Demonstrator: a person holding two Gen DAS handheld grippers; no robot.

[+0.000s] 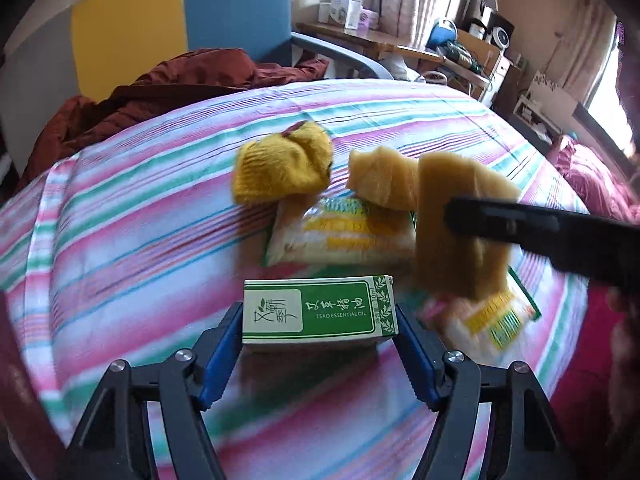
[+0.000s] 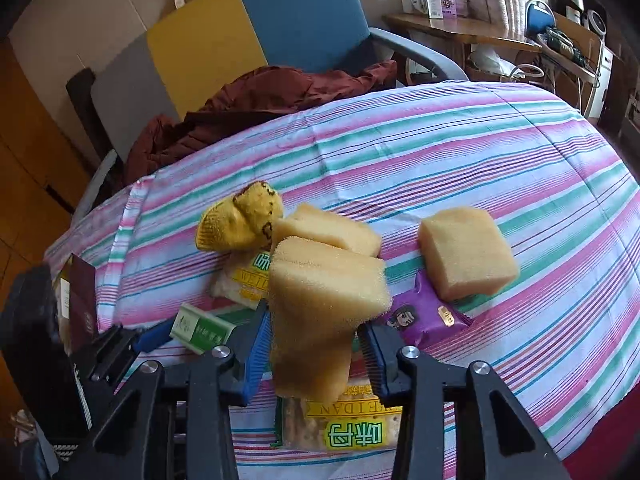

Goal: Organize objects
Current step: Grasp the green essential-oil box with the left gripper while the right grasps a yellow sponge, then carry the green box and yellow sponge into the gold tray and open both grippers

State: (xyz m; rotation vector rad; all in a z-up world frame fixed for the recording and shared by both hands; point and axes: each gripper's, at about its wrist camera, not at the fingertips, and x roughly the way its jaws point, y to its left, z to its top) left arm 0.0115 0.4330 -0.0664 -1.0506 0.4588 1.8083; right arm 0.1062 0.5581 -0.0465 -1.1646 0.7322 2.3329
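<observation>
Holding a green box (image 1: 320, 312) between our left gripper's (image 1: 320, 330) jaws, pads against both its ends, we keep it low over the striped bed (image 1: 140, 216). Our right gripper (image 2: 314, 344) is clenched on a yellow sponge (image 2: 320, 304) (lifted off the bed), near a second sponge (image 2: 466, 252), a yellow sock (image 2: 240, 222) and cracker packets (image 2: 344, 424) mid-bed.

On the striped bed (image 2: 460, 152): 3 yellow sponges — 1 (image 2: 320, 312) lifted, 1 (image 2: 332, 228) behind it, 1 (image 2: 466, 252) off to the side. 2 cracker packets (image 2: 352, 428) (image 2: 244, 280). 1 green essential-oil box (image 1: 320, 310). 1 purple snack packet (image 2: 428, 316). 1 yellow knitted sock bundle (image 2: 240, 220). 1 dark red jacket (image 2: 248, 108) at the bed's far edge.
</observation>
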